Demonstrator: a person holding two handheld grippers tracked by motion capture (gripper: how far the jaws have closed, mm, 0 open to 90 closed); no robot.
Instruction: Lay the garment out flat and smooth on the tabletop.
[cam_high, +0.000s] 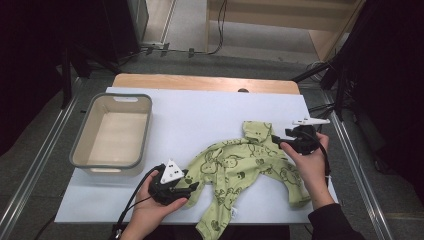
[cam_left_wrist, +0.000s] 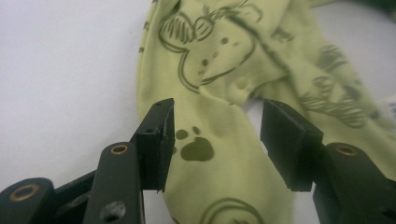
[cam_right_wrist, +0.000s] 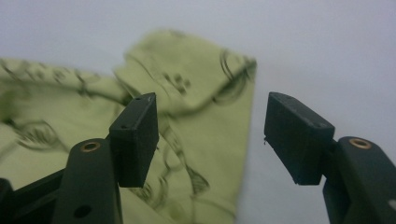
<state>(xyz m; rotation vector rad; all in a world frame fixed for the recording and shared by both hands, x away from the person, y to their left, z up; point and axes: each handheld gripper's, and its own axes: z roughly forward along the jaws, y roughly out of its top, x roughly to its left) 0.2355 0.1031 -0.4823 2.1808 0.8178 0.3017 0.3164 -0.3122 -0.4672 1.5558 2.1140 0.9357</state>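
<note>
The green baby garment (cam_high: 245, 170), lying spread on the white table (cam_high: 200, 115), is being laid out, both the left gripper (cam_high: 189, 187) and right gripper (cam_high: 278, 140) being held open over its edges, so a fresh pinch is probably being called for next.

A light green printed baby garment (cam_high: 240, 167) lies spread on the white table sheet (cam_high: 200, 115), toward its right and near side. A grey-rimmed rectangular plastic basin (cam_high: 112, 132) stands on the sheet's left, well apart from the garment.
</note>
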